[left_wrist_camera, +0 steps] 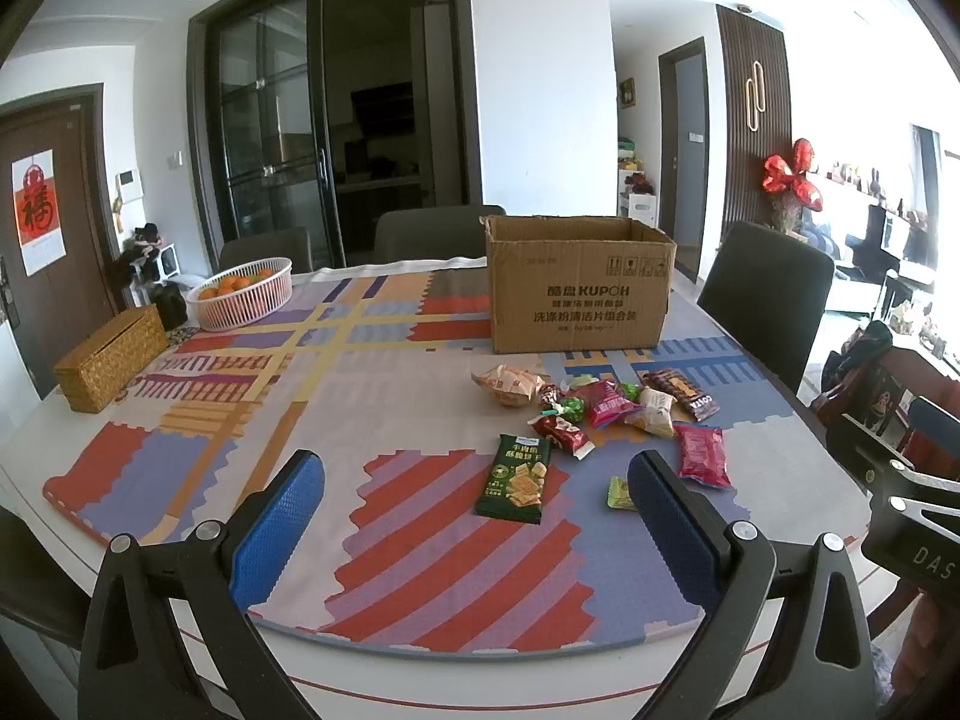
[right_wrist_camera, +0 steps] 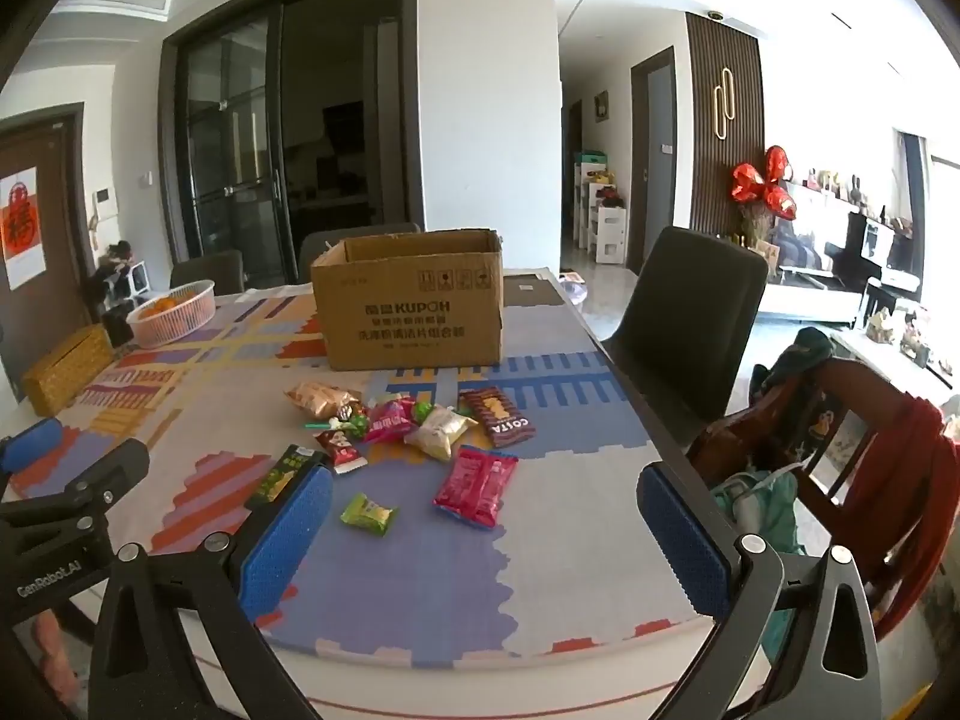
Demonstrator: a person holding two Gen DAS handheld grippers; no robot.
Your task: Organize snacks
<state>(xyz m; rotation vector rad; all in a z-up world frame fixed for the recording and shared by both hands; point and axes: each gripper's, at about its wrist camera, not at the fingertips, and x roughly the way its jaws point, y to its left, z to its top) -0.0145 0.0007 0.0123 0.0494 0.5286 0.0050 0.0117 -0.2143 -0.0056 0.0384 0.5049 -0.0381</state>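
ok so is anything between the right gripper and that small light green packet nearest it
Nothing visible. The right gripper is open above the mat, and the light green packet lies alone on bare mat ahead of it. The red packet lies beside it, not across the approach.

Cardboard box (left_wrist_camera: 579, 288): "KUPOH" in dark print on the front, with lines of Chinese characters under it and small handling symbols at 1 o'clock of the name.
Brown snack pack (right_wrist_camera: 498, 416): "COSTA" in white letters, seen upside down.
Dark green snack pack (left_wrist_camera: 515, 487): Chinese characters on the front, too small to read surely.
Door poster (left_wrist_camera: 37, 210): one big Chinese character on red.
Left gripper (right_wrist_camera: 36, 462) body: "GenRobot.AI".
Right gripper (left_wrist_camera: 912, 516) body: "DAS", cut off at the frame edge.
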